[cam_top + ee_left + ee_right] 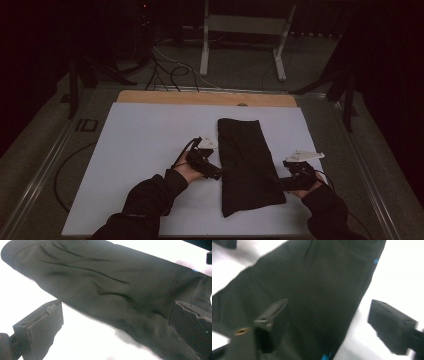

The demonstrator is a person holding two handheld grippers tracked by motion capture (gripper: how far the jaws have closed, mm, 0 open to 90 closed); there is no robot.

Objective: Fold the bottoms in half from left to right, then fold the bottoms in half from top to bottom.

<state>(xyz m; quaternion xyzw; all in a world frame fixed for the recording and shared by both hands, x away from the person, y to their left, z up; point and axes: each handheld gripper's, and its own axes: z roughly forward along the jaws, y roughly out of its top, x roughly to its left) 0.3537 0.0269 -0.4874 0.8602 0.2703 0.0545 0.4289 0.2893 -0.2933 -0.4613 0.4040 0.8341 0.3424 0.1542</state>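
A black folded cloth point(247, 160) lies lengthwise on the white mat point(150, 150), right of centre. My left gripper point(216, 173) sits at the cloth's left edge. In the left gripper view its jaws stand wide apart, my left gripper point(115, 330) open, with the cloth point(105, 285) running across in front of them and under the right-hand jaw. My right gripper point(278, 183) hovers at the cloth's lower right edge. The right gripper view is blurred; there my right gripper point(329, 317) is open, one jaw over the cloth point(317, 277) and the other over the mat, pressing on nothing.
The mat covers a table with a wooden strip point(200, 97) along its far edge. Beyond it on the floor stand a white frame point(245, 30), loose cables point(170, 70) and dark stand legs point(345, 90). The person's dark sleeves point(150, 200) enter from the bottom.
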